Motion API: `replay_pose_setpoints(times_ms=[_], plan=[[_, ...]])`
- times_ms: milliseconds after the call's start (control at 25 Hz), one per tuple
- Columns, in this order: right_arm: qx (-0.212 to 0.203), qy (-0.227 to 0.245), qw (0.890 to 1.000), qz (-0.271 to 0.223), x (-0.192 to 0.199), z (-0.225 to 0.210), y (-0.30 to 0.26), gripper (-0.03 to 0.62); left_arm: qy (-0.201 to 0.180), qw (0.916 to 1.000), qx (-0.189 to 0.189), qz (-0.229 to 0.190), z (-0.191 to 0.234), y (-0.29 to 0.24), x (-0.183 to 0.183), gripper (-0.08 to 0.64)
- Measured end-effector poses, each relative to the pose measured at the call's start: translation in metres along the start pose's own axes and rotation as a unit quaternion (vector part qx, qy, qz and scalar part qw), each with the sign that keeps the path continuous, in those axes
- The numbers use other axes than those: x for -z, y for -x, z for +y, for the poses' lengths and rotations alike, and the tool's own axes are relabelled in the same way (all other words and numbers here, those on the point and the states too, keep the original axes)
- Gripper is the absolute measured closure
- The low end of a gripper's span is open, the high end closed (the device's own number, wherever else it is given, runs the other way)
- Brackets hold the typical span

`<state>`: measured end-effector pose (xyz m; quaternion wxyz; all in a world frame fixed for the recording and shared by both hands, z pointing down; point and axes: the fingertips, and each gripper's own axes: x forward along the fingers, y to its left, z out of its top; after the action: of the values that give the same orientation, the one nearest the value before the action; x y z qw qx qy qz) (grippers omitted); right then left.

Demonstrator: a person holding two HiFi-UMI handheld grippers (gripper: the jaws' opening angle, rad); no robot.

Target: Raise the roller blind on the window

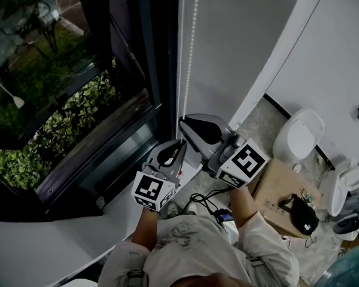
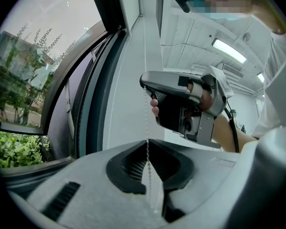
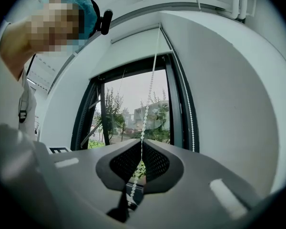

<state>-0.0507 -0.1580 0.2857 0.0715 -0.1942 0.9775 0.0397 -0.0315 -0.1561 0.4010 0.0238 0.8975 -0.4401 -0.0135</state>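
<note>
A white bead chain (image 1: 182, 52) hangs in two strands beside the dark window frame (image 1: 161, 70). My left gripper (image 1: 180, 143) is shut on one strand, and the chain (image 2: 147, 118) runs straight up from its closed jaws (image 2: 147, 142). Just above it, my right gripper (image 1: 182, 121) is shut on the same strand; the beads (image 3: 150, 89) rise from its jaws (image 3: 141, 141) towards the white roller blind (image 3: 128, 51), which covers only the top of the window. The second strand (image 3: 186, 104) hangs free to the right. In the left gripper view the right gripper (image 2: 144, 82) sits directly above.
A white sill (image 1: 48, 244) runs below the glass, with greenery (image 1: 78, 118) outside. A pale wall (image 1: 245, 40) flanks the window on the right. On the floor at right stand a cardboard box (image 1: 281, 187) and white toilets (image 1: 299, 137).
</note>
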Motion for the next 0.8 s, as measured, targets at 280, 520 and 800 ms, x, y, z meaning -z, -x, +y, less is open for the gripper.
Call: replay_pose_setpoints(times_ms=[280,520,800], plan=[[0.009,-0.005,1.0,0.012,0.02,0.0,0.002,0.578,0.008,0.9997,-0.002,0.022,0.001,-0.001,0.02,0.538],[0.017,-0.011,0.999,0.025,0.041,0.001,0.004,0.58,0.014,0.9991,-0.005,0.039,0.001,0.001,0.042,0.538],[0.029,-0.019,0.998,0.048,0.07,0.003,0.007,0.58,0.021,0.998,-0.008,0.058,0.004,0.002,0.071,0.538]])
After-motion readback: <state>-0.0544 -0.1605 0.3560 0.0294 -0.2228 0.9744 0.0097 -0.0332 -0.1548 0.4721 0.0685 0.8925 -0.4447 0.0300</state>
